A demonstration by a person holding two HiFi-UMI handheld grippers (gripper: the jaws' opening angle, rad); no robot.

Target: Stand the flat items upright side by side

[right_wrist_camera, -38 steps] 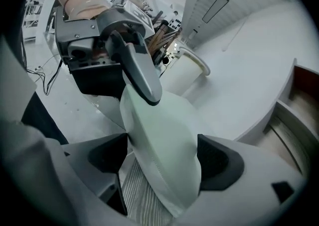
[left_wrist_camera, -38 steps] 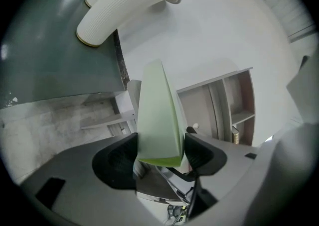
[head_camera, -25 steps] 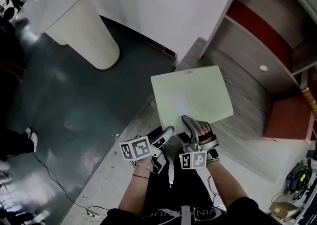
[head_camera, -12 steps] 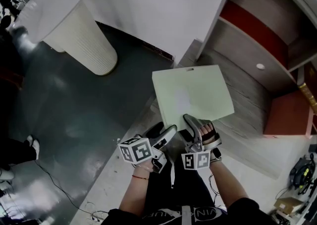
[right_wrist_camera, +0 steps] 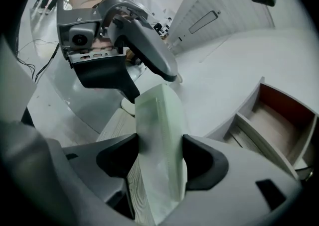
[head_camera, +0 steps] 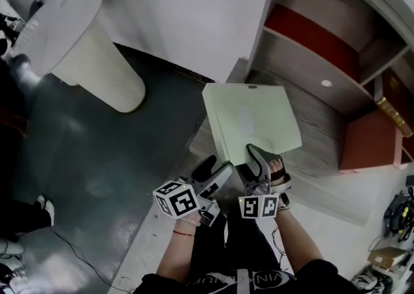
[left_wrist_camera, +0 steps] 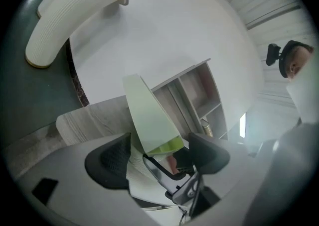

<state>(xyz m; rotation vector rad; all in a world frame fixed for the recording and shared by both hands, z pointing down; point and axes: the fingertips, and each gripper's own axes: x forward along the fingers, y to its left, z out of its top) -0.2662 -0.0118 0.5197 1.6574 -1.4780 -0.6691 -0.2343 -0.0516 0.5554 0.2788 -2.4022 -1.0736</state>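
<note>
A pale green flat folder (head_camera: 252,121) is held out level over the wood-look ledge in front of the shelf unit. My right gripper (head_camera: 257,157) is shut on the folder's near edge; in the right gripper view both pads press its sides (right_wrist_camera: 159,120), and the jaws have just been closing on it. My left gripper (head_camera: 213,171) stands beside it on the left, open. Its jaws have just been opening. In the left gripper view the folder's corner (left_wrist_camera: 147,115) runs between the wide pads of the left gripper (left_wrist_camera: 158,158), and the right pad stands clear of it.
A white ribbed pedestal (head_camera: 84,46) stands on the dark floor at the upper left. The wooden shelf unit (head_camera: 323,40) with red panels fills the upper right. Cables and gear (head_camera: 394,212) lie at the right edge. A person's shoe (head_camera: 44,205) shows at the left.
Both grippers and the folder have risen and moved toward the shelf unit. The left jaws have spread wider around the folder's corner. The right gripper keeps its hold.
</note>
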